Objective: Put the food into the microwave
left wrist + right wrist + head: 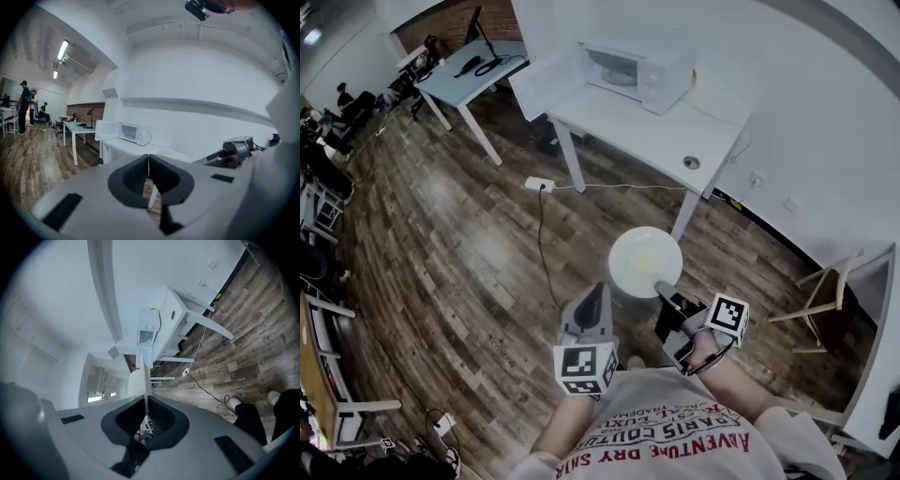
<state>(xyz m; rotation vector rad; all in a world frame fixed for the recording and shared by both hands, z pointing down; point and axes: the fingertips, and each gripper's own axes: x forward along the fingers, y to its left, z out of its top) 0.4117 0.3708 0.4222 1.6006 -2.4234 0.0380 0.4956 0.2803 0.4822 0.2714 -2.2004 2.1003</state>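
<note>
Wood floor (441,244) across most of head view. White table (656,131) vs. back wall, well apart from the person; second table (469,80) further off to upper left. On the white table: microwave (637,73), door (546,82) swung open to the left, cavity facing the room. Same microwave small in left gripper view (133,133), tipped sideways in right gripper view (149,331).

Plate (646,262) w/ food: round, white, faint yellowish patch in the middle, kind of food not clear. Up in the air over the floor, btwn person and white table, roughly level. Not in the microwave yet.

Right gripper (661,286): jaws pinched narrow on the plate's near rim. In its own view (146,411) plate edge-on (135,383), a thin line running into the closed pads.

Left gripper (595,292): just beside the plate on its left, not touching. Own view (148,168): jaws together, nothing btwn them; plate (176,153) just past the tips, to the right.

Power strip (538,184) on floor near table leg, cable (542,239) trailing toward the person.
</note>
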